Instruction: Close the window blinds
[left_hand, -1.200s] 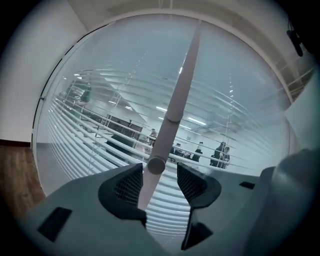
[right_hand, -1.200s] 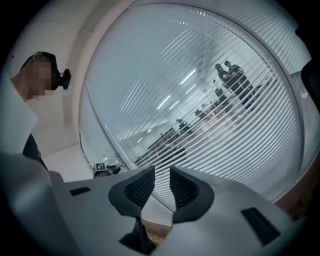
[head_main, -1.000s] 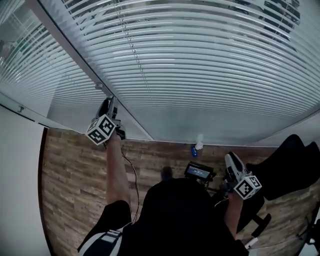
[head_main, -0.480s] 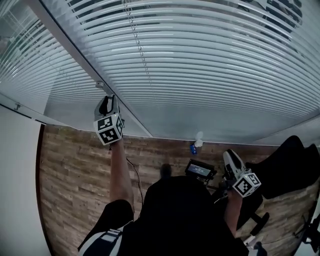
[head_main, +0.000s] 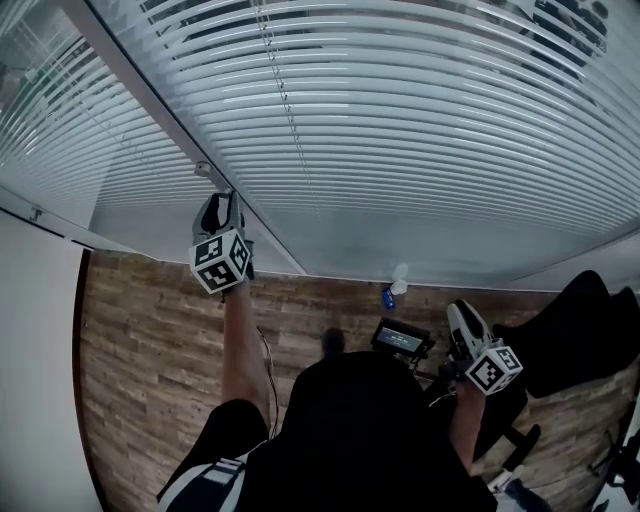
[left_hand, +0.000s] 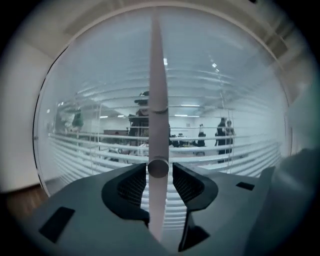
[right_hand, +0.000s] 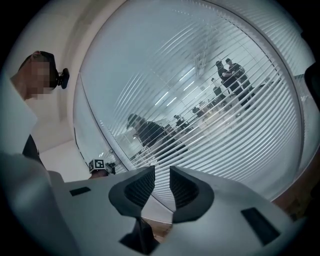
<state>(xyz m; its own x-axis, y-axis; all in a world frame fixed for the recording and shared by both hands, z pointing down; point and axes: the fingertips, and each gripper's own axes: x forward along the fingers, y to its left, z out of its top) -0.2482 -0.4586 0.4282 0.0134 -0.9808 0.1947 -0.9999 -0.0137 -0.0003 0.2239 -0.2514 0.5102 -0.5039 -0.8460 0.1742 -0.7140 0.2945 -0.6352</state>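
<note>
Head view: your left gripper (head_main: 218, 203) is up at the blinds (head_main: 400, 130), far left, and your right gripper (head_main: 457, 312) hangs low on the near right. Left gripper view: the jaws have just been opening, with the tilt wand (left_hand: 157, 100) loose between them. Roll now and it'll probably slip. Right gripper view: jaws slightly apart, empty.

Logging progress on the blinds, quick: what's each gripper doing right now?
Left gripper: open, jaws just widened, tilt wand between them, not clamped.
Right gripper: open, empty.
</note>
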